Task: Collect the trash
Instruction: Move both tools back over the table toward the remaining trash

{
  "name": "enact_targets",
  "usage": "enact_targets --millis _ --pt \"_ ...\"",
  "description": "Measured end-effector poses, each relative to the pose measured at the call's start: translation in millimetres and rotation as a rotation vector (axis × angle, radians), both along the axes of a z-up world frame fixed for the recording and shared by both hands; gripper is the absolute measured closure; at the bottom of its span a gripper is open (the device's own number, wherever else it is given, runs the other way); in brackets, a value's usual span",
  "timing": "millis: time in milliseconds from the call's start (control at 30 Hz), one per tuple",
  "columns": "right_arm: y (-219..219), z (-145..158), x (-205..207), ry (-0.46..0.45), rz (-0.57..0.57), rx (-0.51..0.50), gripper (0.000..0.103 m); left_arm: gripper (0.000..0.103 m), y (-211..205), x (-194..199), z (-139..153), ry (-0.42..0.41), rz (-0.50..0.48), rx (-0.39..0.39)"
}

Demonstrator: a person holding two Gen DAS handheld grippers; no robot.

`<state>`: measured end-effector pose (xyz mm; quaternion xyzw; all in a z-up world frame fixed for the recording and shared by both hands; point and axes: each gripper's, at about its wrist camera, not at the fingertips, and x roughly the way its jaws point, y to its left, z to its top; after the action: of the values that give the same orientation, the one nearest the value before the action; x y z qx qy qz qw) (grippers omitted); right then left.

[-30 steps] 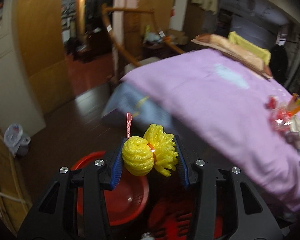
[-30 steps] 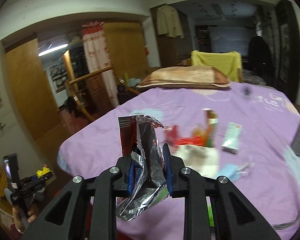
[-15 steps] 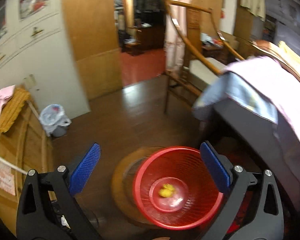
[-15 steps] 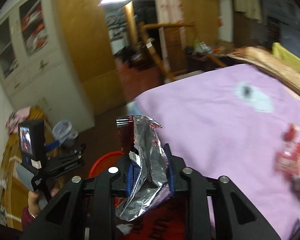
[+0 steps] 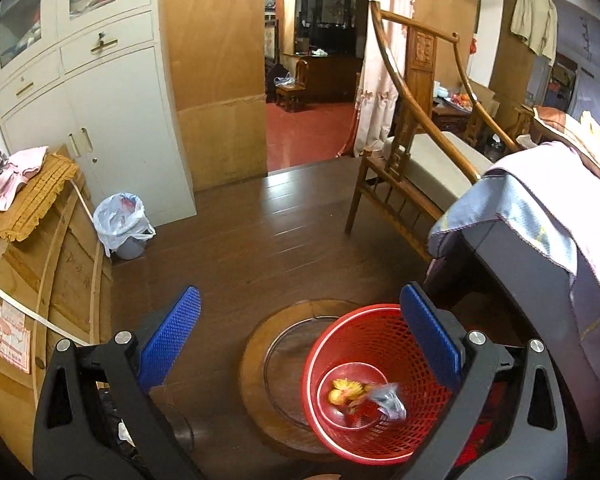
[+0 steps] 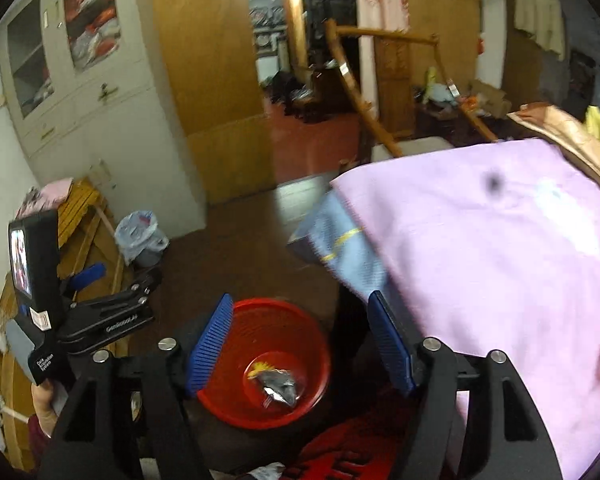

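Hanging wide apart over the floor, the left gripper (image 5: 300, 330) has its blue pads spread as far as they go and nothing between them. The right gripper (image 6: 300, 338) has just been opening too; its jaws stand parted with only air in the gap, the pads clear of everything.

Below both sits the red mesh basket (image 5: 342, 330), standing on a round wooden disc (image 5: 260, 360) on the dark plank floor (image 5: 260, 240). Down at the bottom of the basket lies the yellow foam net (image 5: 346, 388), and right against it, partly on top, the crumpled silver foil wrapper (image 5: 388, 398) with some red showing beside it. From the right wrist view the same pair shows up in the basket (image 6: 276, 310): foil wrapper (image 6: 278, 386) in the middle of the base, the yellow foam net (image 6: 260, 369) peeking out at its upper left.

In that view the left gripper (image 6: 88, 274) appears at the left edge, held by a hand (image 6: 44, 400), its little screen lit.

Moving outward, the bed with the pink sheet (image 6: 500, 260) rises just to the right of the basket, a blue cloth (image 5: 512, 216) draped over its corner. A wooden chair (image 5: 412, 152) stands beyond, near the doorway. Against the white cupboard (image 5: 112, 120) on the left sits a small bin lined with a white plastic bag (image 5: 120, 220), well apart from the red basket.
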<state>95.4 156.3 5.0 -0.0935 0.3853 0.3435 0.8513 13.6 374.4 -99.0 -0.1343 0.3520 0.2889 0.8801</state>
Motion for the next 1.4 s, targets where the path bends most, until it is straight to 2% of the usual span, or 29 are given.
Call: enact_targets --millis 167,333,467,600,700,1000,1100,1267,1400 --pt "-53 22 -2 -0.047 -0.105 0.067 0.023 0.007 -29 6 15 -0.014 -0.061 0.018" --pt "-111 42 -10 -0.128 -0.211 0.120 0.005 0.007 -71 13 34 -0.034 -0.143 0.042" --pt "-161 60 -22 -0.206 -0.263 0.147 0.006 0.007 -110 17 47 -0.045 -0.216 0.069" --pt "-217 63 -39 -0.269 -0.280 0.210 0.006 0.007 -151 24 55 -0.049 -0.305 0.068" --pt "-260 62 -48 -0.276 -0.337 0.231 0.006 0.007 -193 31 59 -0.046 -0.400 0.068" --pt "-409 37 -75 -0.297 -0.647 0.229 0.006 0.007 -311 63 57 -0.013 -0.662 0.073" --pt "-450 26 -83 -0.288 -0.752 0.252 0.006 0.007 -352 78 56 -0.002 -0.732 0.103" --pt "-480 7 -88 -0.243 -0.807 0.279 0.006 0.007 -400 101 57 0.012 -0.817 0.109" --pt "-478 -13 -83 -0.186 -0.788 0.261 0.006 0.007 -429 106 55 0.016 -0.856 0.127"
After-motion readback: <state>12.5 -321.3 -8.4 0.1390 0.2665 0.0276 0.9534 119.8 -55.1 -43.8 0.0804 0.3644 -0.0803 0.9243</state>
